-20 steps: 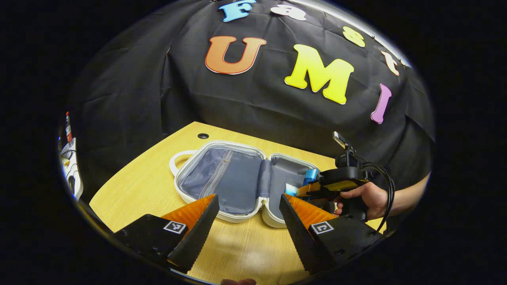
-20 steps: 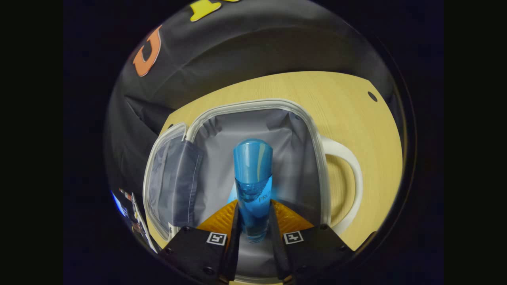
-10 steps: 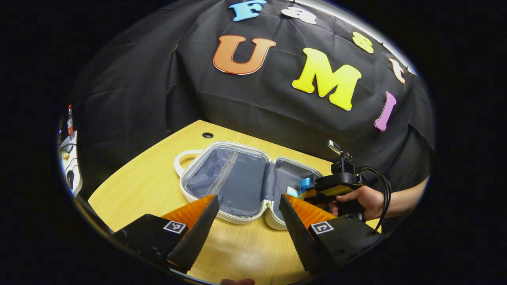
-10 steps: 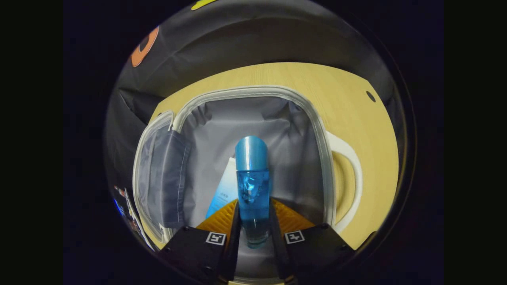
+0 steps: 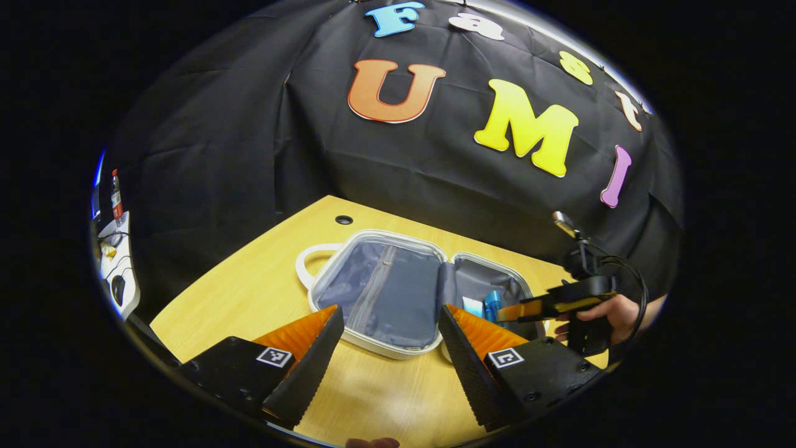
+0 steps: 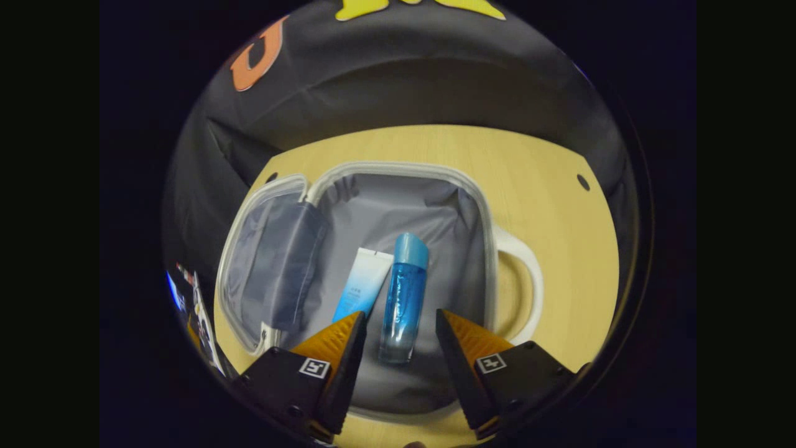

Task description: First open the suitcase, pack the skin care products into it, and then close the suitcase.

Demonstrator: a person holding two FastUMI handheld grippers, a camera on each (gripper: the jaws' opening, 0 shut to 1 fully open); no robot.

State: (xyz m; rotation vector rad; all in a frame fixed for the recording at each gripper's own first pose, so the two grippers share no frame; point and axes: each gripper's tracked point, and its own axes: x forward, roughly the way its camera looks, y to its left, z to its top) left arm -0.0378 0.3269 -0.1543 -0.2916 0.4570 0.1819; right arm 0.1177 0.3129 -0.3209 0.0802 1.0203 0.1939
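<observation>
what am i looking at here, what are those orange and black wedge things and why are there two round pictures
The wedges are the two fingers of a hand-held gripper; a person holds one in each hand. Each round picture comes from a camera riding on one gripper.

In the left gripper view, the left gripper is open above the light wooden table, and farther off a hand holds the other gripper.

In the right gripper view, the right gripper is open over the white suitcase with grey lining, which lies opened flat. Inside lie a clear blue bottle with a blue cap and a white and blue tube. Nothing is held.
</observation>
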